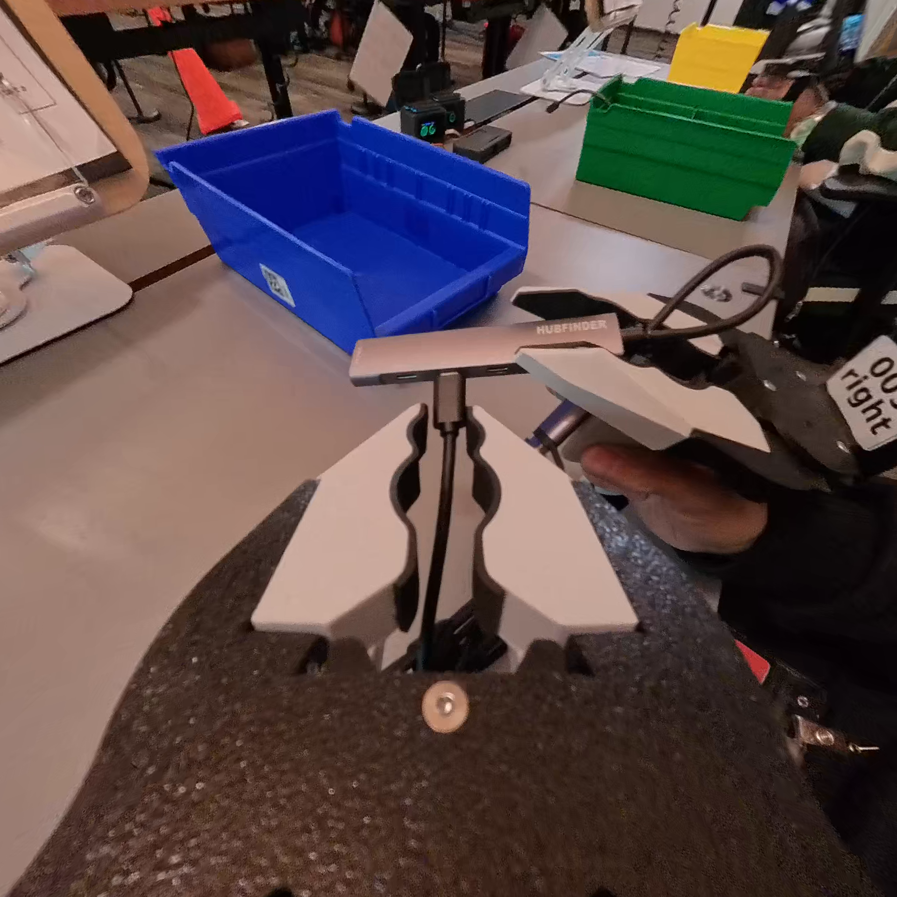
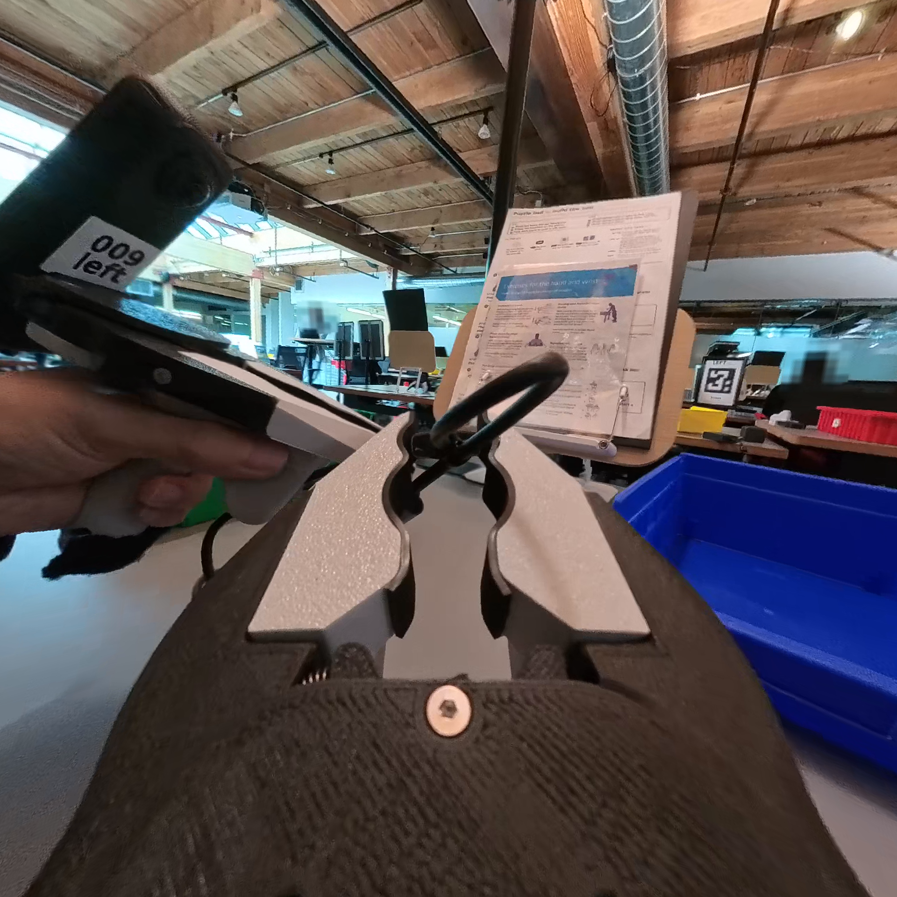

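Hub body is hidden in the right wrist view: only its looped black lead (image 2: 505,393) shows past the fingertips, and the left gripper's tips are cut off behind the near finger. Left gripper (image 1: 449,417) has its fingers closed on the cable plug (image 1: 449,395), which sits in a side port of the grey hub (image 1: 466,352); how firmly is hard to judge, as the black cable (image 1: 439,529) runs back down the narrow gap. Right gripper (image 1: 548,325) clamps the hub's cable end, flat between its fingers, above the grey table (image 1: 194,412). Blue bin (image 1: 349,228) sits just beyond the hub, green bin (image 1: 679,145) further back.
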Tool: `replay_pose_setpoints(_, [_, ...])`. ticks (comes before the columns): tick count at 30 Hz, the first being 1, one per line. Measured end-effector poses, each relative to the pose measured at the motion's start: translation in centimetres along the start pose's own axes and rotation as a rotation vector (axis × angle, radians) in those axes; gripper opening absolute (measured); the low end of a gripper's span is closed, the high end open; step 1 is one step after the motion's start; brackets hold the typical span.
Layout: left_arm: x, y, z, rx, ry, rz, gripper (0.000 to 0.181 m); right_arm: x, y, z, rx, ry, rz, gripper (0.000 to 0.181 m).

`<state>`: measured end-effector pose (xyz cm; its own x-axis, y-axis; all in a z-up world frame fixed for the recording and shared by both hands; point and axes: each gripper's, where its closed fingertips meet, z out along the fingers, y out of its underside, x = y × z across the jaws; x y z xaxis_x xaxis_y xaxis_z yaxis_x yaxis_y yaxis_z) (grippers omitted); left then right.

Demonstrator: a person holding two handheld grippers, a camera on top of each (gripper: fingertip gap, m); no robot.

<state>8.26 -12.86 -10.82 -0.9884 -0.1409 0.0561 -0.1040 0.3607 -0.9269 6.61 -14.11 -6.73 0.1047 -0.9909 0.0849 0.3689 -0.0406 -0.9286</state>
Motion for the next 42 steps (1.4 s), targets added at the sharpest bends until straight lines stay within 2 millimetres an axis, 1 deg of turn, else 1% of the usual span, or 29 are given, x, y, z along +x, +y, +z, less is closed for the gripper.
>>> replay_pose_setpoints(1, [0.1, 0.0, 0.0, 0.006, 0.009, -0.004, 0.011, -0.1, -0.2, 0.0, 0.005, 0.002, -0.02, 0.023])
replay_pose_setpoints(3, [0.4, 0.2, 0.2, -0.005, 0.026, -0.014, 0.013, -0.4, -0.3, 0.0, 0.004, -0.019, -0.029, 0.023])
replay_pose_setpoints(5, [0.8, -0.3, -0.1, 0.024, 0.065, 0.003, 0.023, -0.1, -0.6, 0.0, 0.014, -0.017, -0.037, 0.024])
replay_pose_setpoints(7, [0.8, -1.2, -1.1, 0.072, 0.118, -0.037, 0.034, 0.3, -1.0, -0.2, 0.031, -0.032, -0.014, 0.023])
replay_pose_setpoints(8, [0.5, -2.0, -1.9, 0.121, 0.163, -0.109, 0.039, 0.6, -1.4, -0.4, 0.046, -0.034, -0.008, 0.023])
replay_pose_setpoints(9, [-0.2, -2.9, -2.8, 0.179, 0.207, -0.215, 0.044, 0.4, -1.7, -0.4, 0.058, -0.076, 0.007, 0.023])
replay_pose_setpoints(11, [-2.2, -4.0, -3.9, 0.274, 0.304, -0.451, 0.055, -0.3, -2.5, -0.5, 0.087, -0.139, 0.039, 0.023])
replay_pose_setpoints(12, [-2.8, -3.8, -3.9, 0.272, 0.376, -0.558, 0.055, -0.7, -2.9, -0.6, 0.104, -0.163, 0.04, 0.022])
replay_pose_setpoints(13, [-2.7, -3.2, -3.6, 0.231, 0.472, -0.648, 0.055, -1.5, -3.2, -0.7, 0.12, -0.212, 0.047, 0.022])
replay_pose_setpoints(15, [-1.5, -2.1, -2.9, 0.134, 0.667, -0.786, 0.061, -2.8, -3.4, -0.7, 0.135, -0.264, 0.038, 0.023])
replay_pose_setpoints(16, [-0.9, -1.8, -2.6, 0.115, 0.741, -0.837, 0.06, -3.4, -3.4, -0.7, 0.136, -0.29, 0.029, 0.023])
replay_pose_setpoints(18, [0.8, -1.8, -2.5, 0.106, 0.878, -0.884, 0.052, -4.1, -3.1, -0.7, 0.13, -0.323, 0.014, 0.022])
replay_pose_setpoints(19, [1.7, -2.0, -2.8, 0.11, 0.954, -0.889, 0.042, -4.1, -2.9, -0.6, 0.123, -0.322, -0.004, 0.023])
replay_pose_setpoints(20, [2.2, -2.1, -2.9, 0.117, 0.984, -0.902, 0.036, -4.1, -2.9, -0.7, 0.133, -0.323, -0.015, 0.023])
replay_pose_setpoints(21, [2.2, -2.2, -2.7, 0.136, 0.98, -0.907, 0.02, -3.9, -2.8, -0.8, 0.128, -0.328, -0.014, 0.023])
replay_pose_setpoints(22, [1.9, -2.5, -2.8, 0.165, 0.989, -0.919, 0.013, -3.8, -2.3, -0.8, 0.102, -0.34, -0.022, 0.022])
replay_pose_setpoints(23, [1.6, -2.7, -3.0, 0.171, 0.998, -0.94, 0.009, -3.8, -1.6, -0.7, 0.064, -0.358, -0.056, 0.022])
replay_pose_setpoints(25, [1.0, -2.3, -2.7, 0.143, 0.944, -0.929, 0.006, -3.8, 0.1, -0.9, -0.012, -0.391, -0.134, 0.023])
replay_pose_setpoints(26, [0.6, -2.1, -2.5, 0.128, 0.904, -0.92, 0.006, -3.6, 0.3, -1.0, -0.02, -0.402, -0.146, 0.024])
replay_pose_setpoints(28, [-0.4, -2.2, -2.4, 0.125, 0.848, -0.926, 0.006, -2.2, -0.1, -1.0, 0.0, -0.358, -0.14, 0.044])
replay_pose_setpoints(30, [-1.8, -1.9, -2.1, 0.123, 0.78, -0.936, 0.006, -0.5, 0.0, -1.1, -0.037, -0.328, -0.159, 0.066])
replay_pose_setpoints(31, [-2.4, -1.6, -1.9, 0.11, 0.736, -0.929, 0.006, 0.0, -0.2, -1.2, -0.055, -0.315, -0.185, 0.072])
replay_pose_setpoints(32, [-2.9, -1.2, -1.6, 0.095, 0.684, -0.914, 0.006, 0.0, -0.2, -1.4, -0.077, -0.33, -0.22, 0.073])
replay_pose_setpoints(34, [-3.2, -0.7, -1.2, 0.069, 0.623, -0.883, 0.006, -0.5, 0.1, -1.4, -0.138, -0.348, -0.285, 0.074])
replay_pose_setpoints(35, [-3.1, -0.7, -1.0, 0.062, 0.614, -0.877, 0.006, -1.1, 0.5, -1.3, -0.155, -0.363, -0.308, 0.074])
replay_pose_setpoints(37, [-2.7, -1.0, -0.6, 0.06, 0.619, -0.879, 0.006, -2.2, 1.8, -0.8, -0.186, -0.363, -0.346, 0.072])
replay_pose_setpoints(38, [-2.5, -1.1, -0.4, 0.061, 0.62, -0.881, 0.006, -2.6, 2.7, -0.6, -0.206, -0.362, -0.359, 0.069])
replay_pose_setpoints(40, [-2.1, -0.9, 0.2, 0.044, 0.616, -0.875, 0.006, -2.6, 4.0, -0.3, -0.248, -0.332, -0.388, 0.058])
replay_pose_setpoints(42, [-1.6, -0.6, 0.5, 0.029, 0.623, -0.878, 0.006, -2.0, 4.5, -0.1, -0.265, -0.284, -0.4, 0.045])
